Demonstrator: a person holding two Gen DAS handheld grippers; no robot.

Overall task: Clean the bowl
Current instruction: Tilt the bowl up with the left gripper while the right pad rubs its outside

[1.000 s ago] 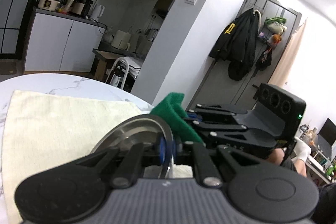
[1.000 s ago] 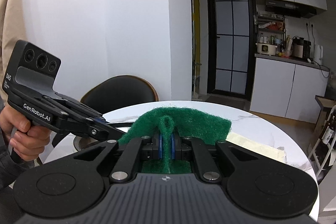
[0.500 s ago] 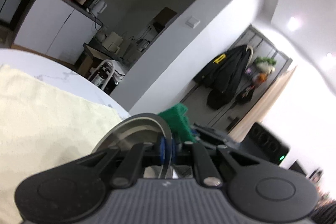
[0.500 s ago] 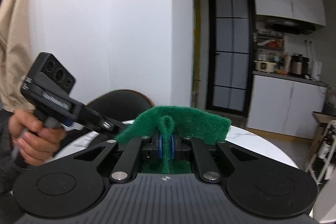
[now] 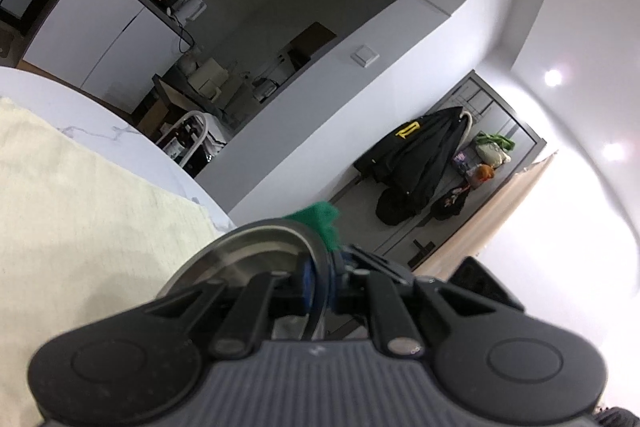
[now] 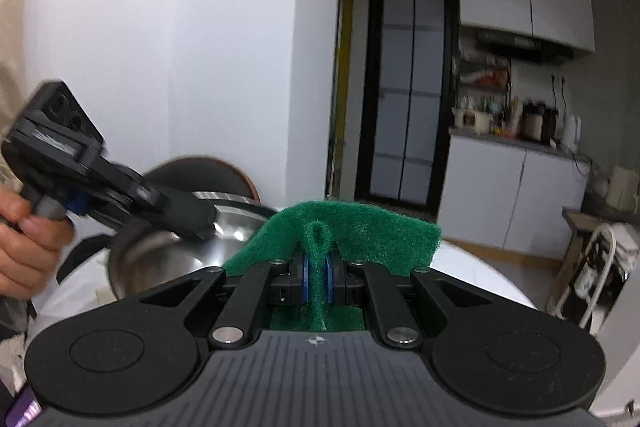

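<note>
A shiny steel bowl (image 5: 256, 251) is pinched by its rim in my left gripper (image 5: 318, 281) and held up, tilted, above the table. In the right wrist view the bowl (image 6: 168, 259) shows its hollow side, with the left gripper (image 6: 200, 219) clamped on its near rim. My right gripper (image 6: 316, 277) is shut on a folded green scouring pad (image 6: 360, 231). The pad sits right beside the bowl's rim; its tip also shows in the left wrist view (image 5: 324, 221). Whether it touches the bowl is unclear.
A cream cloth (image 5: 80, 195) lies on the round white marble table (image 5: 100, 115). A dark chair (image 6: 200, 175) stands behind the bowl. Kitchen cabinets (image 6: 500, 195) and a white rack (image 6: 596, 267) are to the right, a coat-hung door (image 5: 432, 163) beyond.
Both grippers have lifted and tilted upward. The bowl has risen off the cloth and now faces the right gripper. The pad stays clamped.
</note>
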